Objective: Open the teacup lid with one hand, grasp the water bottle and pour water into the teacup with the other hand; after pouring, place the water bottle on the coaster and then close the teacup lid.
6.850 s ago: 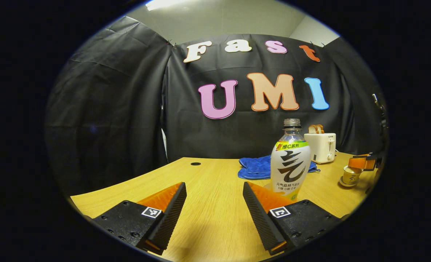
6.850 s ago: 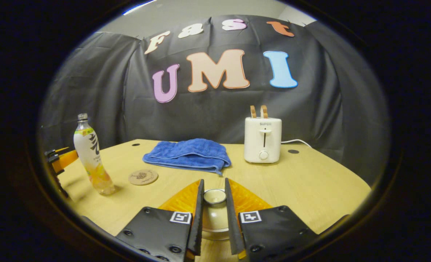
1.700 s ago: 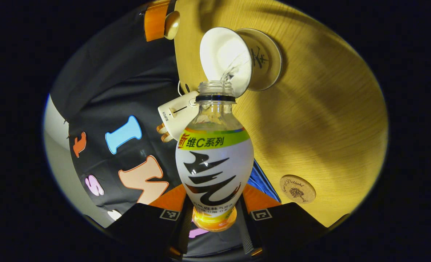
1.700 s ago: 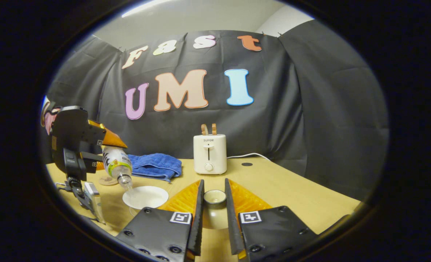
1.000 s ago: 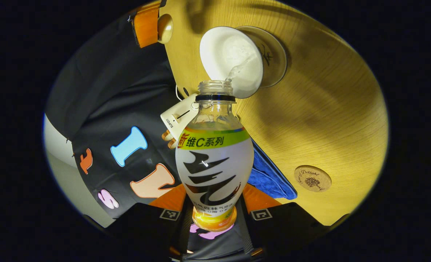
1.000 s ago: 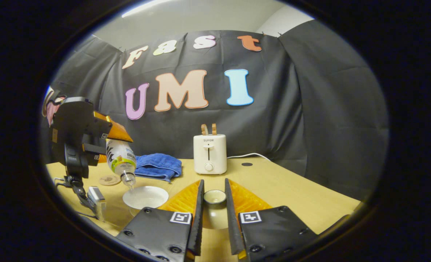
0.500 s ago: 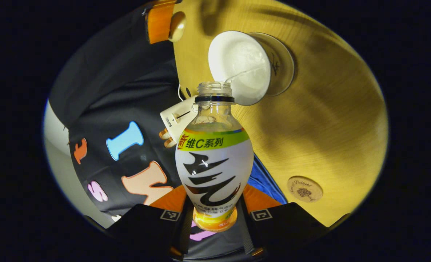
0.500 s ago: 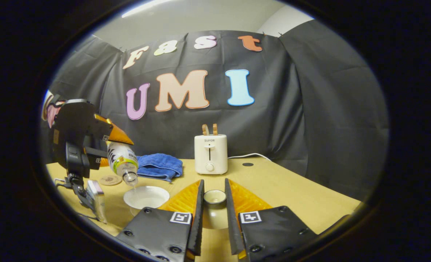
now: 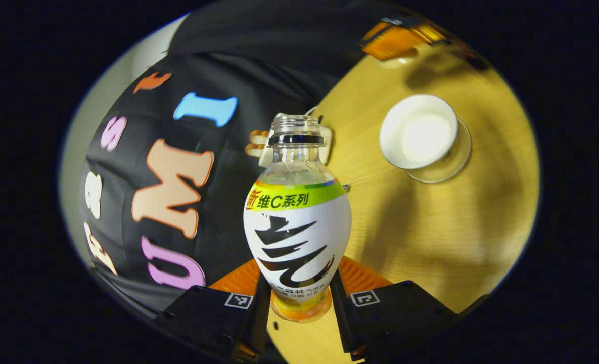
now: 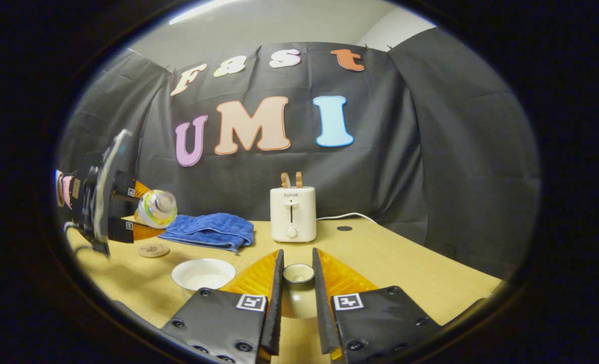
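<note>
Two grippers are loaded: your left gripper [image 9: 296, 308] clamps the uncapped white-labelled plastic water bottle [image 9: 297, 222], its base hidden between the fingers; the open white teacup [image 9: 418, 132] sits at two o'clock. Your right gripper [image 10: 294, 298] pinches the round beige teacup lid [image 10: 298, 275], partly hidden.
</note>
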Demonstrator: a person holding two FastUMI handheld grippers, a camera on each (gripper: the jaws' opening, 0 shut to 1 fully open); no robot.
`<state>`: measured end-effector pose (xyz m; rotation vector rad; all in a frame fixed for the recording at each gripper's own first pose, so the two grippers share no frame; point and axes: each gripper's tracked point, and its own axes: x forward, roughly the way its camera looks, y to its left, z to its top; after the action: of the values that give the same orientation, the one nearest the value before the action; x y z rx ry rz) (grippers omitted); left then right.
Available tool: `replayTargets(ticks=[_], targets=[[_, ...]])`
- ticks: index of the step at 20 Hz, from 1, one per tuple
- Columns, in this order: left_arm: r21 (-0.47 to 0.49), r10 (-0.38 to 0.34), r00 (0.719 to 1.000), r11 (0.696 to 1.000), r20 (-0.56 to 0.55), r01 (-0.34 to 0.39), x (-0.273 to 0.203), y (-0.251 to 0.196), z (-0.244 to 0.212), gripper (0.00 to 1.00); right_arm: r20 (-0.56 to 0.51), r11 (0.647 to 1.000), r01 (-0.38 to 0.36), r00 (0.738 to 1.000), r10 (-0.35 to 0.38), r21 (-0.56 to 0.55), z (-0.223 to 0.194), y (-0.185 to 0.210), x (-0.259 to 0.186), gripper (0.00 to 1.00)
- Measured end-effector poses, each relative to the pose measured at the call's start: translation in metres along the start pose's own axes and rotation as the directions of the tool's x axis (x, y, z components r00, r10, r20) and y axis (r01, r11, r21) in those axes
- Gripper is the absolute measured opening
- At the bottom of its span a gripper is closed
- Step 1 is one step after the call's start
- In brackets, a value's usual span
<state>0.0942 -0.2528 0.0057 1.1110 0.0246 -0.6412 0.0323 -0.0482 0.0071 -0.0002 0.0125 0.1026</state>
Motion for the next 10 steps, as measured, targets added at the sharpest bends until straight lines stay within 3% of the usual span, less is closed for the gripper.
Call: replayTargets(ticks=[1,3,6,10], targets=[[-0.116,0.004,1.0,0.993,0.011,-0.003,-0.003,0.005,-0.002,0.54,0.0,1.0,0.0,1.0,0.0,0.0,-0.001,0.0,-0.001,0.33],[-0.363,-0.003,0.999,0.932,0.044,0.019,-0.003,0.012,-0.004,0.54,0.001,1.0,0.0,1.0,0.0,0.0,-0.001,0.001,-0.001,0.33],[-0.627,0.043,0.995,0.778,0.089,0.022,0.001,0.031,-0.012,0.54,0.002,1.0,-0.001,1.0,0.001,0.0,-0.001,0.001,-0.001,0.33],[-0.801,0.098,0.99,0.599,0.104,0.025,0.008,0.033,-0.022,0.53,0.002,1.0,-0.001,1.0,0.001,0.0,-0.001,0.001,-0.002,0.33]])
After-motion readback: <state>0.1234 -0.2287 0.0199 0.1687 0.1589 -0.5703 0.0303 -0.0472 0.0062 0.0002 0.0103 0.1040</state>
